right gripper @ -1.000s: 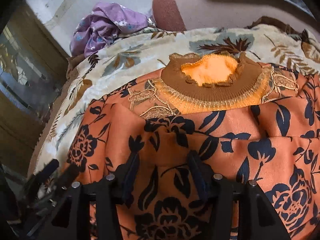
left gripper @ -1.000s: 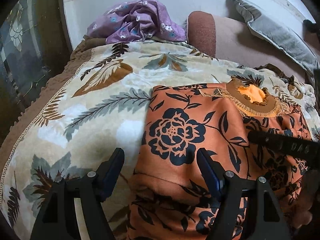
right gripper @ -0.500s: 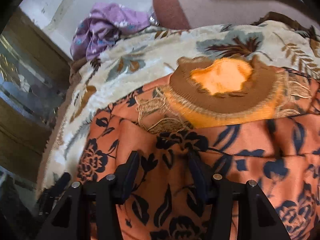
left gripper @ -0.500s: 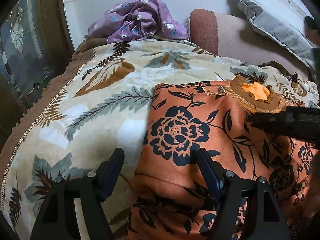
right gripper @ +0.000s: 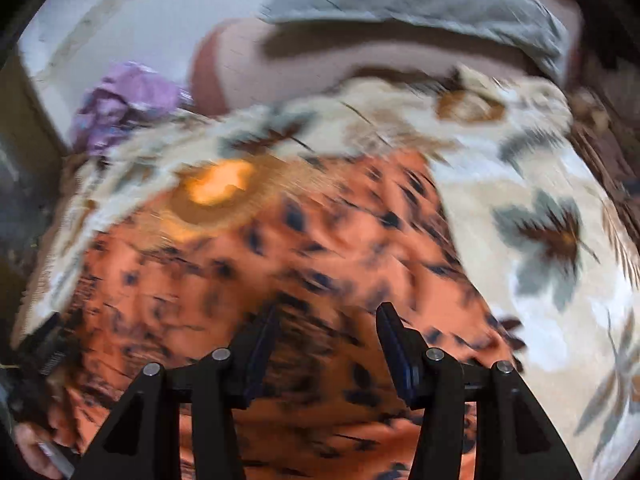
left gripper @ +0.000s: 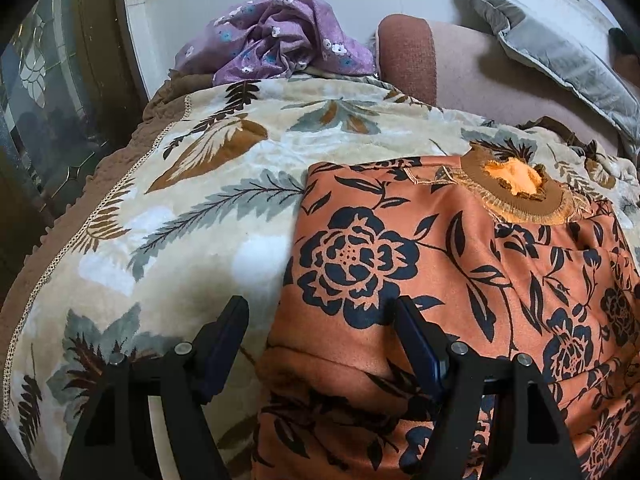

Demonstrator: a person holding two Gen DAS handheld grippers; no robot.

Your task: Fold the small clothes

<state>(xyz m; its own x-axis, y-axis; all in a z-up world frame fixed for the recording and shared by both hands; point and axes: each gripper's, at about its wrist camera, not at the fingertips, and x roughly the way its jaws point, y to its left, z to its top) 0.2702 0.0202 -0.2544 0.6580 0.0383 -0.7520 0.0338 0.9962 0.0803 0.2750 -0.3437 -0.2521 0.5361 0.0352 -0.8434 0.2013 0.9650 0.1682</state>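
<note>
Pretty clear setup: orange satin top with black flower print point(left gripper: 460, 280) spread flat on the cream leaf-pattern blanket point(left gripper: 192, 208), knit brown collar point(left gripper: 516, 196) out at 1 o'clock from the left gripper point(left gripper: 320, 332). Left gripper parked over the top's left edge, jaws wide apart, nothing pinched, one finger over blanket, other over fabric. Long axis running 6 to 12, collar far. Right gripper point(right gripper: 326, 338) over the right half, view blurry, jaws partly apart, no visible grip. Probably closest to the right edge at 3 o'clock. Crumpled purple floral garment point(left gripper: 280, 36) at 11, well apart.
</note>
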